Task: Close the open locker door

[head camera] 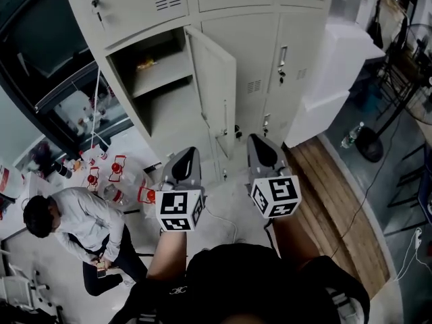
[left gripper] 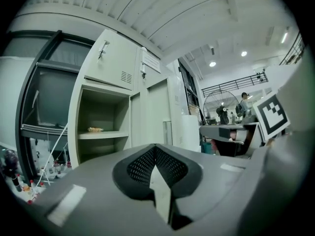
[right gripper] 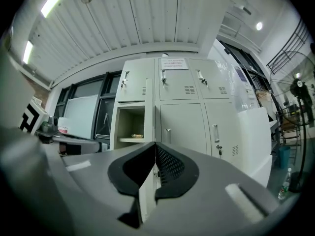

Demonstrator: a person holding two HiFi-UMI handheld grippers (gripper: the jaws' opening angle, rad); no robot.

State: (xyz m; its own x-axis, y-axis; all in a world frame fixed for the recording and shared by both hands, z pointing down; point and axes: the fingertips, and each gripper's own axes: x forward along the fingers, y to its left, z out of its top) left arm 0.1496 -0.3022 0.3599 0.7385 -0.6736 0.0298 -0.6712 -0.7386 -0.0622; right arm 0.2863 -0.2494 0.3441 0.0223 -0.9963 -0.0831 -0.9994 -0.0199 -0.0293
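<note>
Straight ahead, at twelve o'clock from the two grippers, the open locker door [head camera: 214,90] juts out from the bank of grey lockers [head camera: 297,39]. It is hinged along the right side of its compartment [head camera: 158,79], which gapes at eleven o'clock with a small yellowish item [head camera: 145,64] on its shelf. The left gripper [head camera: 189,155] and the right gripper [head camera: 258,144] both have their jaws pressed together with nothing between them. Both point level at the lockers, short of the door and not touching it. No grasp seems needed, since closed tips make a good blunt pusher. The right gripper stands on the door's three o'clock side and looks better placed. Its tips should probably go on the face turned away from the compartment, out near the free edge rather than by the hinge. From there it can sweep toward ten o'clock in an arc until the door sits flush. The left gripper is best kept out of the opening so it is not pinched.
</note>
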